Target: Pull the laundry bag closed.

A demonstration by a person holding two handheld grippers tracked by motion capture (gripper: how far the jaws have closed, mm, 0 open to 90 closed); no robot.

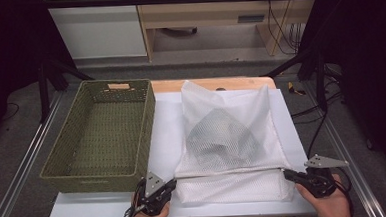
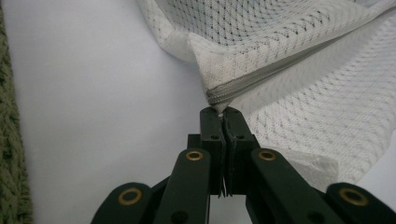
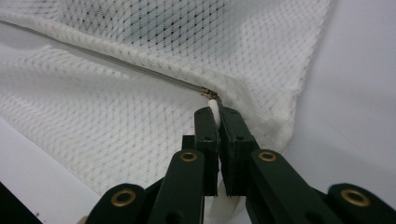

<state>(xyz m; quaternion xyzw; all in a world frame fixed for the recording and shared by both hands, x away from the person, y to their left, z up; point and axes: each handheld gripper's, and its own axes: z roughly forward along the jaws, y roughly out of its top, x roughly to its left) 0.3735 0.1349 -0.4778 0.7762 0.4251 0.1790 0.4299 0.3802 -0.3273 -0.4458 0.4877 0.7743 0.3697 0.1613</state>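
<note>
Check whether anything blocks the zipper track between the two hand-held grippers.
Nothing visible does. The right hand-held gripper pinches the white zipper pull; the left hand-held gripper clamps the zipper's other end. The track across the mesh laundry bag lies bare.

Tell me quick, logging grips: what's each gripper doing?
Left gripper: shut on the mesh bag's zipper end.
Right gripper: shut on the zipper pull.

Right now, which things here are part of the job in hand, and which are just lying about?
In the job:
- white mesh laundry bag with grey clothing inside
- its zipper, left end pinched by the left gripper
- white zipper pull tab, pinched by the right gripper

Lying about:
- green woven basket, untouched beside the bag
- white table sheet
</note>
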